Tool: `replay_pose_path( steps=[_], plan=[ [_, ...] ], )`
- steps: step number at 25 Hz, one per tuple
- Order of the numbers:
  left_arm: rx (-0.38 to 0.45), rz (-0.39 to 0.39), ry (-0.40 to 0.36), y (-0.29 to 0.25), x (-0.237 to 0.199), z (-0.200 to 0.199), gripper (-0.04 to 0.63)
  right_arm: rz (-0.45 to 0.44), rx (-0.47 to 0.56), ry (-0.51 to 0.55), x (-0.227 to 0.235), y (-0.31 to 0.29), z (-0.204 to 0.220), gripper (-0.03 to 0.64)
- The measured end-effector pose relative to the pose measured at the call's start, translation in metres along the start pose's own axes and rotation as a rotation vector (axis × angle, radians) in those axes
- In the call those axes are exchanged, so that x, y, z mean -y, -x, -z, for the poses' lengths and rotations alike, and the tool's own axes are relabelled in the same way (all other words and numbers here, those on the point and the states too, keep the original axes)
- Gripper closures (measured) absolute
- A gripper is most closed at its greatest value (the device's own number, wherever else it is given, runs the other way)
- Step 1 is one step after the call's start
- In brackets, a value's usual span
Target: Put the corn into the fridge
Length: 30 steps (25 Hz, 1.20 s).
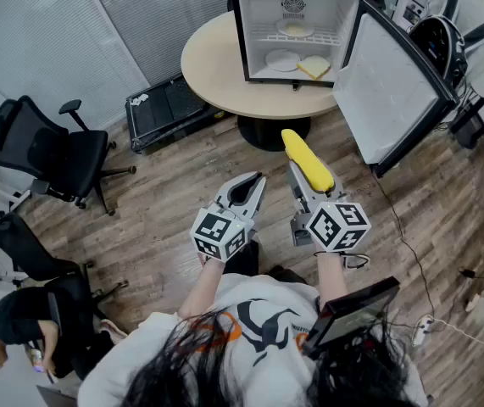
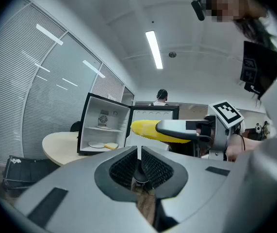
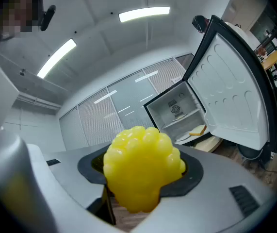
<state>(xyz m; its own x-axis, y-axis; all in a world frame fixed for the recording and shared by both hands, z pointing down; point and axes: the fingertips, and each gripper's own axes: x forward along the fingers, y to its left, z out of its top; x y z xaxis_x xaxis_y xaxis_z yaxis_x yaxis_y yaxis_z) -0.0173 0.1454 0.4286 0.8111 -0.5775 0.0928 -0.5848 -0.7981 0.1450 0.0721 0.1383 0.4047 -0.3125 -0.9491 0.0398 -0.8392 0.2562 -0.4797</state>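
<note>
Brown wood-plank floor (image 1: 165, 202) spreads beneath the left hand-held gripper (image 1: 255, 185) and the right hand-held gripper (image 1: 305, 183). Ahead of both, and well apart from them, stands a round beige table (image 1: 212, 66) on a dark pedestal. On the table, ahead of the right hand-held gripper, sits a small black fridge (image 1: 240, 32) with a white interior. Its door (image 1: 390, 91) is swung wide open and stands ahead and to the right of that hand-held gripper. Far to the left of the left hand-held gripper stands a black office chair (image 1: 51, 155). A black flat machine (image 1: 169, 108) lies on the floor ahead and to the left, near the table's foot. The two hand-held grippers are level and side by side, near each other but apart. The left hand-held gripper is clenched, its jaws meeting with nothing between them. The right hand-held gripper is grasping the corn (image 1: 308, 161). The yellow cob lies lengthwise between its jaws, and its blunt end projects past the tips toward the open fridge, outside it. Inside the fridge, ahead of that cob, a white plate (image 1: 282, 59) rests on the bottom. A pale yellow slice (image 1: 314, 67) lies just beside it on the right, and a second pale dish (image 1: 295, 30) sits on the wire shelf above.
</note>
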Motion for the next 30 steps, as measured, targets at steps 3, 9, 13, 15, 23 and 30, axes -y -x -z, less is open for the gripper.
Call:
replay_pose_path(
  steps=[3,9,13,15,23,30],
  plan=[
    [0.0,0.002,-0.002,-0.003,-0.003,-0.002,0.577,0.002,-0.005,0.009,0.002,-0.003,-0.001,0.36],
    [0.01,-0.002,0.009,-0.001,-0.005,-0.008,0.577,-0.019,0.005,-0.032,0.0,-0.006,-0.003,0.36],
    [0.015,-0.01,0.017,0.0,-0.008,-0.009,0.577,-0.03,-0.002,-0.047,-0.001,-0.008,-0.001,0.36],
    [0.015,-0.012,0.021,-0.001,-0.009,-0.007,0.577,-0.037,-0.006,-0.056,0.0,-0.011,0.0,0.36],
    [0.016,-0.025,0.05,-0.018,-0.032,-0.007,0.577,-0.042,-0.028,-0.025,0.009,-0.035,-0.002,0.36],
    [0.012,-0.006,0.063,-0.064,-0.074,-0.01,0.577,-0.027,-0.038,-0.024,0.035,-0.079,-0.009,0.36]
  ],
)
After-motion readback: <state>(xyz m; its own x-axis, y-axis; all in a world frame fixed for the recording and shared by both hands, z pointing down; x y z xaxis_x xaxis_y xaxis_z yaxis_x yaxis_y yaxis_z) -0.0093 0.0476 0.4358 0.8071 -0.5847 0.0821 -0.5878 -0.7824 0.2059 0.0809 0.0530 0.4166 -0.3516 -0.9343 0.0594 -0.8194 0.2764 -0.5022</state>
